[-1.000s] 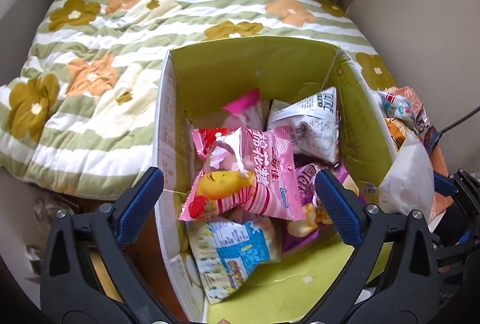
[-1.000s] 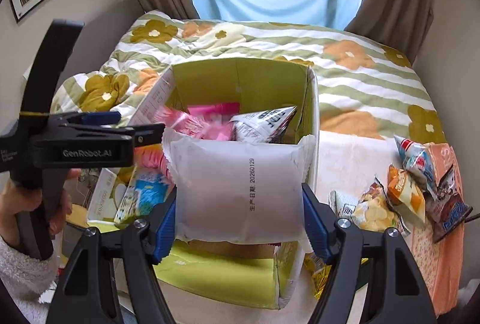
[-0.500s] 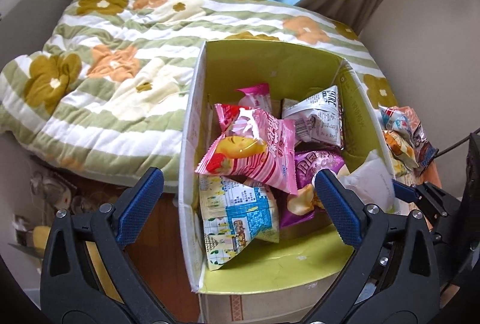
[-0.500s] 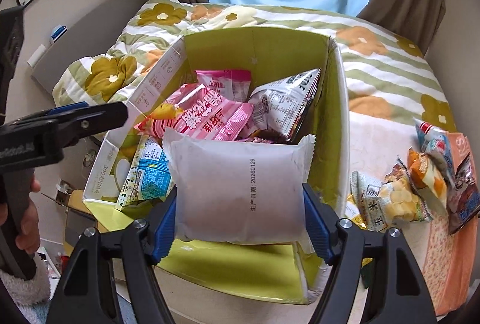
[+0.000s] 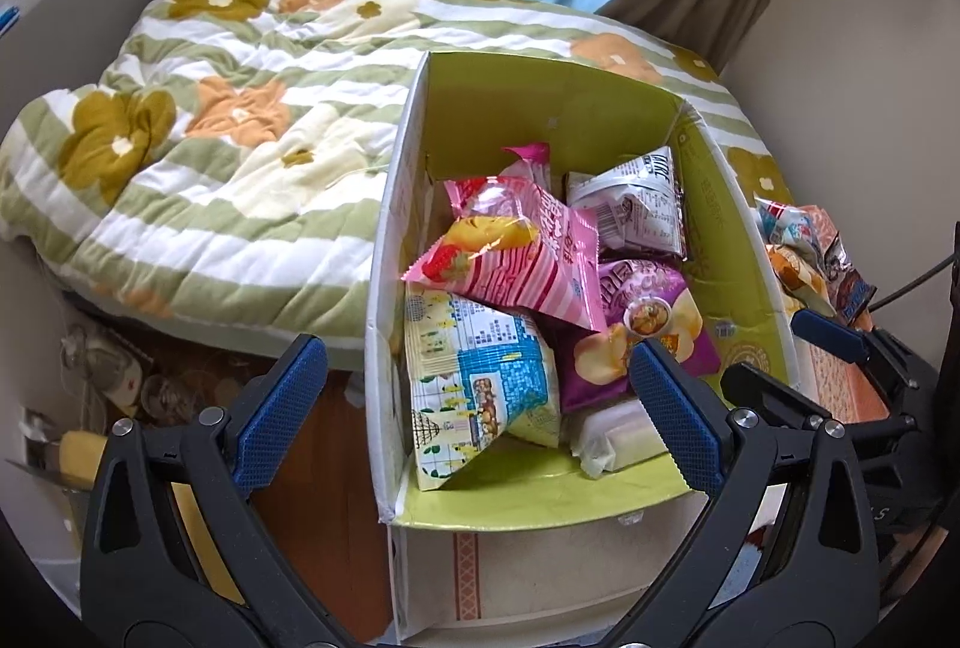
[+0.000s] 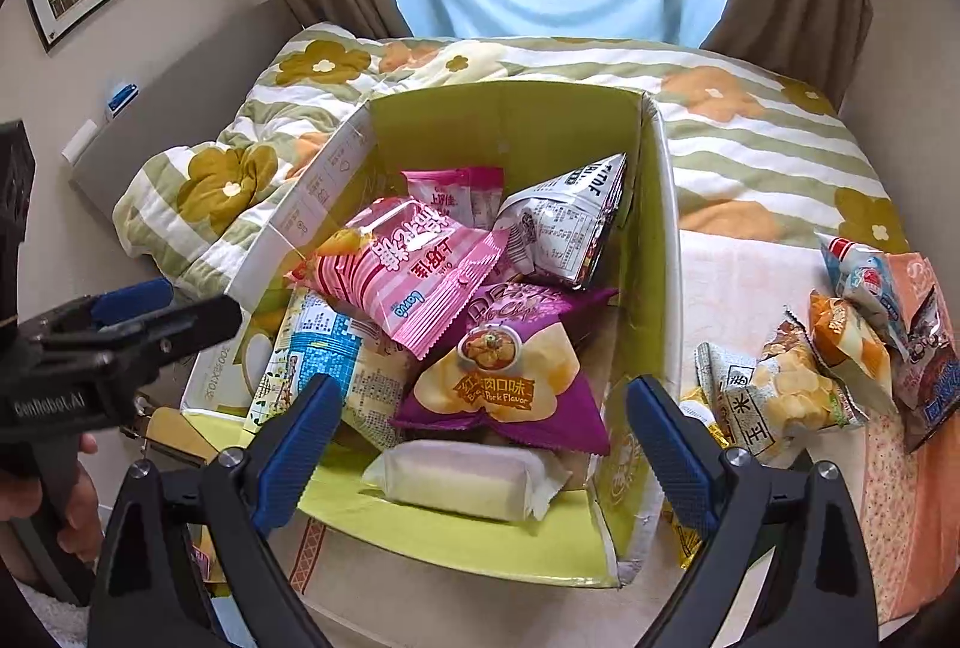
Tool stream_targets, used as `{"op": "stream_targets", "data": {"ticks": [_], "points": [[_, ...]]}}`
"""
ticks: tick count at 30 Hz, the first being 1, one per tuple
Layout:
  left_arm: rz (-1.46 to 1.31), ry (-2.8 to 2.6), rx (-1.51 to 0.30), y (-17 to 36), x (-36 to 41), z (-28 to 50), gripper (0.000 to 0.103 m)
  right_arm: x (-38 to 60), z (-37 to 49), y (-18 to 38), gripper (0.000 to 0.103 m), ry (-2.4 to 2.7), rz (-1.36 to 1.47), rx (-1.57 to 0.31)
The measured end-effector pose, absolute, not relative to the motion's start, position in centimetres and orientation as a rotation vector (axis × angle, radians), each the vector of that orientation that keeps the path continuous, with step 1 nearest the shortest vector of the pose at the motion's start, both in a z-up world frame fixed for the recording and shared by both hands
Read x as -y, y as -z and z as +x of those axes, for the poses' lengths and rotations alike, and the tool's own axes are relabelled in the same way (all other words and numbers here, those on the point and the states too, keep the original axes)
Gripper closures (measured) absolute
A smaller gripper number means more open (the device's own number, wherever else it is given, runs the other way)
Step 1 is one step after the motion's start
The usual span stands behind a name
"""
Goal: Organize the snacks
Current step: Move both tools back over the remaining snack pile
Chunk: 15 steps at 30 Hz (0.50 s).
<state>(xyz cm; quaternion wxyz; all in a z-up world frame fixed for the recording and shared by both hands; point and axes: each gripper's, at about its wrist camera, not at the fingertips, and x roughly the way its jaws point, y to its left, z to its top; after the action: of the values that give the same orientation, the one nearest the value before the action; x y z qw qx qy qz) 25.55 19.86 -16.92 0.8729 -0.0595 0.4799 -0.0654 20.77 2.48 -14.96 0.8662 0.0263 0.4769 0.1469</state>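
Observation:
An open green-lined cardboard box holds several snack bags: a pink striped bag, a purple chip bag, a blue and white bag, a grey bag. A white packet lies in the box at its near edge, just ahead of my right gripper, which is open and empty above it. In the left wrist view the same box and white packet show. My left gripper is open and empty over the box's near left corner.
Several loose snack bags lie on the cloth to the right of the box. A flowered quilt covers the bed behind and left. The left gripper's body shows at the left of the right wrist view.
My right gripper has opened and let go of the white packet, which now lies in the box's near end. The left gripper has drawn back and to the left.

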Motion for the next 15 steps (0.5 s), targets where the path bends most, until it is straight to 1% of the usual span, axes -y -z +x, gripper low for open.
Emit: {"op": "stream_targets", "data": {"ticks": [15], "points": [[-0.075, 0.214, -0.948, 15.3, -18.3, 23.8, 0.003, -0.3, 18.0, 11.9, 0.008, -0.214, 0.078, -0.927]]}}
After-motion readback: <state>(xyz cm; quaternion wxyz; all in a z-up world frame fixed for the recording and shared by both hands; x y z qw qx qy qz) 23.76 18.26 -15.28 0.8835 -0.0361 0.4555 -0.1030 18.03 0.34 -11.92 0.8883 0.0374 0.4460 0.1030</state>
